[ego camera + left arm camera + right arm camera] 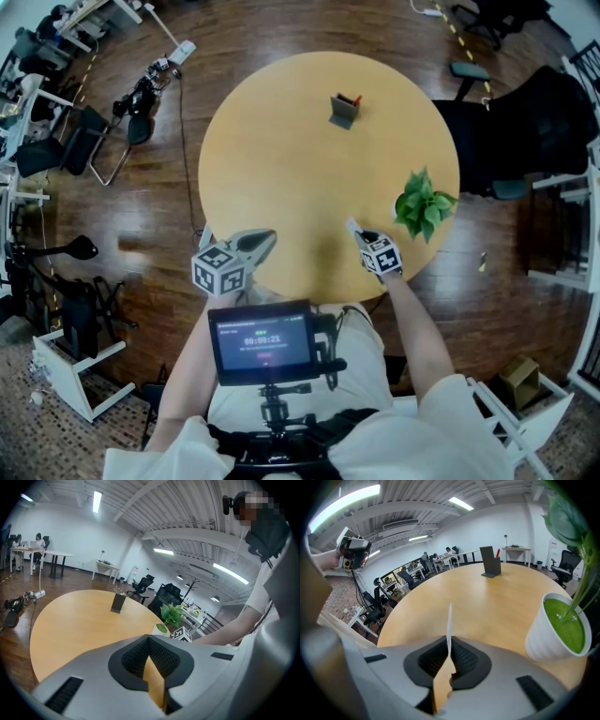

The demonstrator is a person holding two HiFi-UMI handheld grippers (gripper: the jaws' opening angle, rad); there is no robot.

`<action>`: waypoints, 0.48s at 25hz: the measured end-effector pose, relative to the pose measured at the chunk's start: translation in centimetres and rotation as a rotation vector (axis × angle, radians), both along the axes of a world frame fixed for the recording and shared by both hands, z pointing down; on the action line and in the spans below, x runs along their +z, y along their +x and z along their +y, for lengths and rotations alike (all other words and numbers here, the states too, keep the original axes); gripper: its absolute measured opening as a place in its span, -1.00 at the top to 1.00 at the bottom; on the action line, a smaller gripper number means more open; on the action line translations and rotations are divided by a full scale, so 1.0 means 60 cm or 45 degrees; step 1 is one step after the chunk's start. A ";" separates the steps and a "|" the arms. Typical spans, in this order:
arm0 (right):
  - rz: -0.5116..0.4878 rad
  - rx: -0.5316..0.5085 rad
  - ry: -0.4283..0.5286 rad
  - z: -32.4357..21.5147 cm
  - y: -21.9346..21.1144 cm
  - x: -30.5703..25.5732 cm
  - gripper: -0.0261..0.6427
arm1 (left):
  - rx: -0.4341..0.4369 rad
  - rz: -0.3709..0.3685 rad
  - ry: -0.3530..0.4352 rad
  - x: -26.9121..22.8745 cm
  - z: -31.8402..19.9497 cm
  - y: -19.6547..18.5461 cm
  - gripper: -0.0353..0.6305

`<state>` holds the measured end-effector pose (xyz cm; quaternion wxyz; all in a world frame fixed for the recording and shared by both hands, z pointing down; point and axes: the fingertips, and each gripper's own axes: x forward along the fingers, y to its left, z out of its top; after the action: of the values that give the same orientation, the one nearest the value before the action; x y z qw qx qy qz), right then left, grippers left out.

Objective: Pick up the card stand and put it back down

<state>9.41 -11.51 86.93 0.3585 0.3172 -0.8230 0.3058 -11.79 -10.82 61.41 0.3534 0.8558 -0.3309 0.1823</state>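
- The left gripper (149,641) is at the near left edge of the round wooden table (281,159). Its jaws are pressed together at the tips, and nothing sits between them.
- From this gripper, the card stand (344,110) is ahead and a little left of the line the jaws point along. It is well apart, across the table top.
- The card stand is upright on the far part of the table, dark grey, with a small red thing (356,98) at its far side. Neither gripper touches it.
- The right gripper (449,646) is at the near right edge of the table, on the end of the person's forearm (412,319). Its jaws are closed on a thin white strip (449,620), which is seen edge-on and sticks out forward past the tips. Whether the strip is a card cannot be told.
- From this gripper, the card stand is far ahead and to the right of the jaw line, and the bare table lies between them.
- Just to the right of the right gripper stands a white pot (553,630) holding a green plant (424,202), close beside the gripper but not touching it.
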 end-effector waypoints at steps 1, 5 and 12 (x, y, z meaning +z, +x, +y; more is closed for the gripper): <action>0.006 -0.002 0.000 0.000 0.001 0.004 0.83 | -0.001 -0.001 -0.001 0.001 0.001 0.000 0.89; 0.006 -0.020 0.013 0.004 0.003 0.013 0.83 | -0.005 -0.005 -0.006 0.005 0.004 -0.002 0.89; 0.134 -0.281 0.130 0.026 -0.005 0.025 0.73 | 0.003 -0.022 -0.020 0.013 0.006 0.001 0.89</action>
<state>9.08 -9.97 88.45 0.4162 0.2583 -0.8473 0.2053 -11.71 -10.44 62.18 0.3571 0.8518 -0.3313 0.1928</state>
